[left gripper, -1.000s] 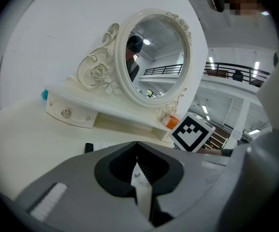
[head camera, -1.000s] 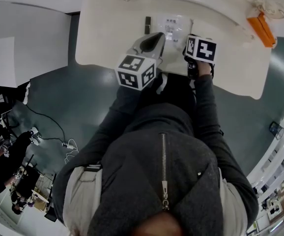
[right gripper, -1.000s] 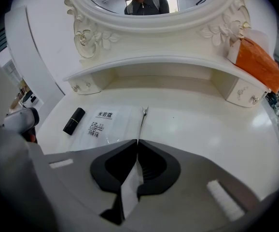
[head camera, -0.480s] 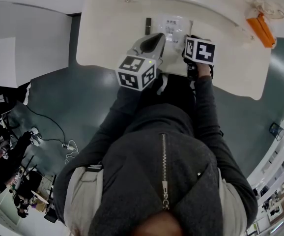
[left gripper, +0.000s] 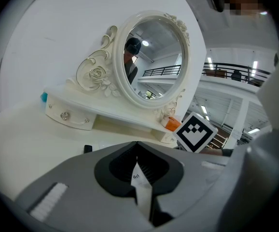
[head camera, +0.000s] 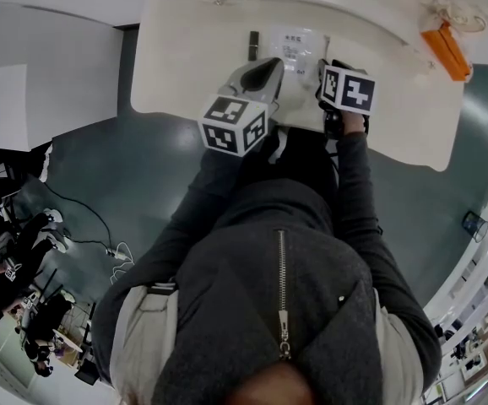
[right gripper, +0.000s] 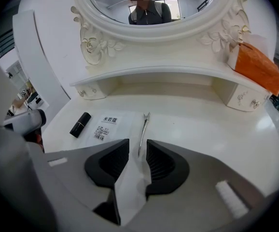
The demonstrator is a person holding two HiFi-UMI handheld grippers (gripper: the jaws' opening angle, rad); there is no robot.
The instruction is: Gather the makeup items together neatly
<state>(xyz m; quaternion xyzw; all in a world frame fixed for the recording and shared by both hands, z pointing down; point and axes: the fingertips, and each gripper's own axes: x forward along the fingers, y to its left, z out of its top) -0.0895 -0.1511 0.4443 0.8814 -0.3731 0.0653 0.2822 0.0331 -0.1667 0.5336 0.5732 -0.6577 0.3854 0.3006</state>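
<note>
Right gripper view: right gripper [right gripper: 137,146] opening, clip [right gripper: 143,132] loose between its jaws beside the sachet [right gripper: 105,127]; a straight lift should keep it aligned, left gripper [left gripper: 137,158] closed, empty.

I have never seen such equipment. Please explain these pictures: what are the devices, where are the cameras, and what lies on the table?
A person at a white vanity table with a mirror holds a hand tool, a gripper, in each hand. One picture comes from a camera on the person's head, looking down; the other two come from cameras riding on each gripper. On the table lie a black lipstick, a clear labelled packet and a thin metal clip. The left gripper is shut and seems empty. On the right gripper the jaws are opening; the clip's end lies between them, not pressed.
</note>
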